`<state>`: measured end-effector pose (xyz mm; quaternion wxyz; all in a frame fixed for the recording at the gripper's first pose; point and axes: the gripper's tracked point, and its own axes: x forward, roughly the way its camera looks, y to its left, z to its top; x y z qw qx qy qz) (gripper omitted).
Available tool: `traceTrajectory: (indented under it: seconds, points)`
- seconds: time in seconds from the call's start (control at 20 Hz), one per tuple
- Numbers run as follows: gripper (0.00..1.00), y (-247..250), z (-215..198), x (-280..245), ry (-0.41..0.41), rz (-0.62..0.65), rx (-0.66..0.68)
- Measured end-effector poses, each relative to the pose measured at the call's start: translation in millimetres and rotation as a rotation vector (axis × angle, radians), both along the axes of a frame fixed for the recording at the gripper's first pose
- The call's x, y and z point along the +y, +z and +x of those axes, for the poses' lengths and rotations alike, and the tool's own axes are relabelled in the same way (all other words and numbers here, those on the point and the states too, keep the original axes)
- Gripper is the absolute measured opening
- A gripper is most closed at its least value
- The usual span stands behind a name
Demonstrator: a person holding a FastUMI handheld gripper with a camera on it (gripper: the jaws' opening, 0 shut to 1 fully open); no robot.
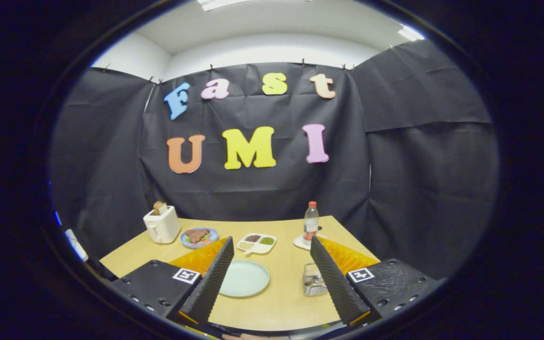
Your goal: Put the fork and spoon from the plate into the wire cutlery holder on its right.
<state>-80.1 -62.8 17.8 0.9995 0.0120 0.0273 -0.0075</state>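
Jaws (269, 278) are spread wide and hold nothing. Between them on the tan wooden table (281, 307) lies the round pale green plate (244, 278). Just right of it stands the small wire cutlery holder (313, 279), beside the right jaw.

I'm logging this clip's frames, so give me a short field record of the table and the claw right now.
claw: open, fingers apart, holding nothing, above the near table edge
plate: pale green, between the fingers, looks bare
cutlery holder: wire, right of the plate, by the right finger; contents unclear
fork and spoon: cannot make them out
beyond: toaster with bread, food plate, divided dish, bottle on a coaster
table: wooden
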Motion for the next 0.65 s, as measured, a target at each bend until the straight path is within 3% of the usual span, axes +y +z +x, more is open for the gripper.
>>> traceTrajectory:
  seconds: [0.65]
  points:
    - [0.97, -0.1, -19.1, 40.3, -0.027, -0.033, -0.147]
